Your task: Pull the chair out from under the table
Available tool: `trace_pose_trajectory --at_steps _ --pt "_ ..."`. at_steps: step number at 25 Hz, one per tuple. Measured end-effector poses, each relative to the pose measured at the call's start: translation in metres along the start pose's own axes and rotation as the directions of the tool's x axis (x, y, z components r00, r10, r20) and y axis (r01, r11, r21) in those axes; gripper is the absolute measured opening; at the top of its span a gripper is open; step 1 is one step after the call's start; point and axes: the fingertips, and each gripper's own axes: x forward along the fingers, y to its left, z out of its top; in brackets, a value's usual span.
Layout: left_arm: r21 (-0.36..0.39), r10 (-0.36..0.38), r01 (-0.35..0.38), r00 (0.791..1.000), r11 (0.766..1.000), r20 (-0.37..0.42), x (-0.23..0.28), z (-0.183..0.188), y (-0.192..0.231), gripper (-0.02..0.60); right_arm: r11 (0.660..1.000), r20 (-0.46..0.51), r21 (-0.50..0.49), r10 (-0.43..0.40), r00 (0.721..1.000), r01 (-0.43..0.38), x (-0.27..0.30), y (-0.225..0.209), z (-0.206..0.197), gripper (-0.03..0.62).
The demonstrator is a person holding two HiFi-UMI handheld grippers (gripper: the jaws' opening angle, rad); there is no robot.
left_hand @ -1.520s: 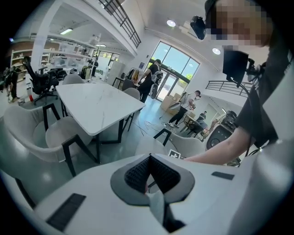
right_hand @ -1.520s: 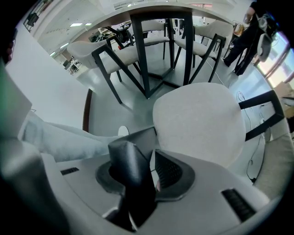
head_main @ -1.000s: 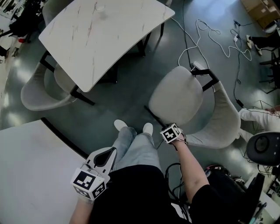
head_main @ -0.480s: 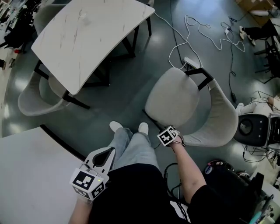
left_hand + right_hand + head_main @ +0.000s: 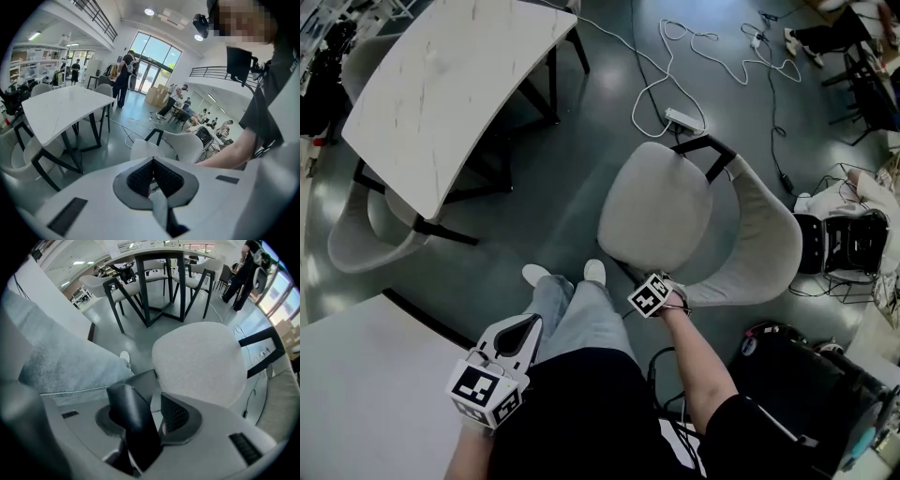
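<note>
Inspecting the chair (image 5: pixel 656 211), we find it standing well clear of the table (image 5: pixel 441 84) on the glossy grey-green floor (image 5: pixel 562 159). Its rounded seat is pale, nubbly fabric. A curved padded backrest (image 5: pixel 769 244) wraps one side on black struts. The table has a white marble-pattern top with rounded corners and slim black legs. A second chair (image 5: pixel 356 234) of the same pale shell shape sits tucked under its edge.

The right gripper (image 5: pixel 154 397) points steeply down at the seat's near rim. Its jaws have just been opening. A smooth black bar (image 5: pixel 133 420), apparently part of the chair's frame, stands between them, with a sliver of gap before the ribbed pad (image 5: pixel 176 413). The left gripper (image 5: pixel 153 161) hangs beside the person's denim leg (image 5: pixel 581 314), its ribbed pads together and empty.
</note>
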Motion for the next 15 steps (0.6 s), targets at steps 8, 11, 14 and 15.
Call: trace_pose_trajectory --at_steps 8,11,14,15 --pt "0.055 -0.030 0.032 0.999 0.998 -0.028 0.016 0.008 -0.020 0.005 1.000 -0.008 0.000 -0.003 1.000 0.003 -0.004 -0.002 -0.035 0.163" --pt "0.064 -0.045 0.047 0.998 0.997 -0.037 0.021 0.010 -0.025 0.005 1.000 -0.010 0.000 -0.004 1.000 0.004 -0.005 -0.003 -0.047 0.164" --pt "0.082 -0.052 0.056 0.998 0.995 -0.045 0.025 0.012 -0.030 0.005 1.000 -0.012 0.006 -0.003 1.000 0.003 -0.006 -0.005 -0.056 0.167" --pt "0.090 -0.053 0.057 0.997 0.994 -0.048 0.027 0.013 -0.031 0.005 1.000 -0.012 0.007 -0.003 1.000 0.003 -0.007 -0.005 -0.059 0.168"
